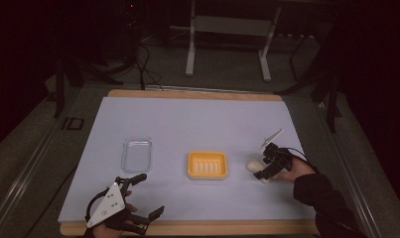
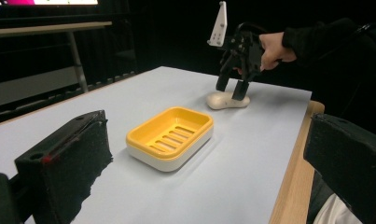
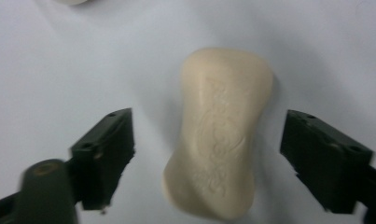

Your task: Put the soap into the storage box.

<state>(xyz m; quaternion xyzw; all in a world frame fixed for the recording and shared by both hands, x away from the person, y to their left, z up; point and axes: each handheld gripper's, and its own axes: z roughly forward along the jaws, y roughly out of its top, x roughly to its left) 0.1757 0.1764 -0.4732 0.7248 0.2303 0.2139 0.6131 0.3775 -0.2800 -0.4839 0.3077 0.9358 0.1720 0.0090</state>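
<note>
The right gripper (image 3: 206,154) is hanging straight over the cream soap bar (image 3: 220,135), its jaws standing either side of the bar with clear gaps showing, so nothing is being gripped yet while the soap is lying flat on the pale sheet (image 1: 197,124), just to the right of the yellow soap dish (image 1: 207,165). The left gripper (image 1: 145,196) is waiting wide open and empty at the near edge, close to the clear lid (image 1: 137,153). By my reading the job is only getting started: closing on the bar, lifting it and setting it into the dish are all left to do.
</note>
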